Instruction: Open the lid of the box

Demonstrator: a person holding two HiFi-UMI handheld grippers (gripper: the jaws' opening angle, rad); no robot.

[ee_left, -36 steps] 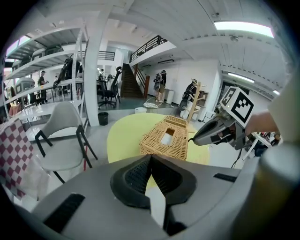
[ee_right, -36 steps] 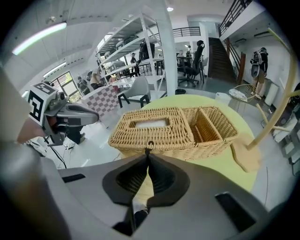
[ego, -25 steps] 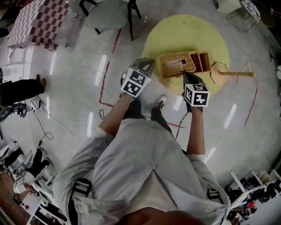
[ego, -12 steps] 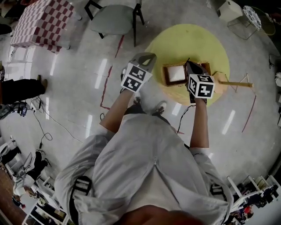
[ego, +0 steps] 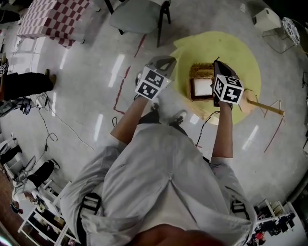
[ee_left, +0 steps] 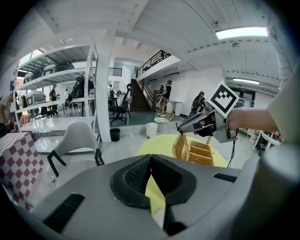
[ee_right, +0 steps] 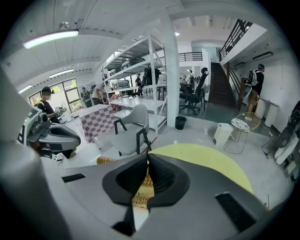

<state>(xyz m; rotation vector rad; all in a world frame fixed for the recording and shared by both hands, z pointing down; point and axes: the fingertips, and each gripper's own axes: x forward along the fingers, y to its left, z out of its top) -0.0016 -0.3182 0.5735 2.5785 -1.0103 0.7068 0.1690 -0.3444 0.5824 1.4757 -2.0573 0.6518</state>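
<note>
A wicker box [ego: 192, 89] stands on the round yellow table [ego: 240, 53], its white lining showing. Its wicker lid [ego: 201, 71] stands raised on the far side. My right gripper [ego: 215, 62] is shut on the lid's top edge; in the left gripper view its tip [ee_left: 179, 130] pinches a small dark loop above the upright lid [ee_left: 181, 146], with the box [ee_left: 202, 153] beside it. Wicker [ee_right: 142, 190] shows between the right gripper's [ee_right: 148, 157] closed jaws. My left gripper [ego: 167, 59] hovers left of the table, shut [ee_left: 151, 157] with nothing in it.
A wooden stand [ego: 262, 106] lies at the table's right edge. A grey chair [ego: 137, 14] and a checkered table [ego: 53, 19] stand on the far left. Cables [ego: 48, 125] trail over the floor, and a wire side table [ego: 288, 24] is at the far right.
The lid has swung up from nearly flat to upright, and the white lining has come into sight. My right gripper rose and moved over the box with it; the left gripper drifted along.
</note>
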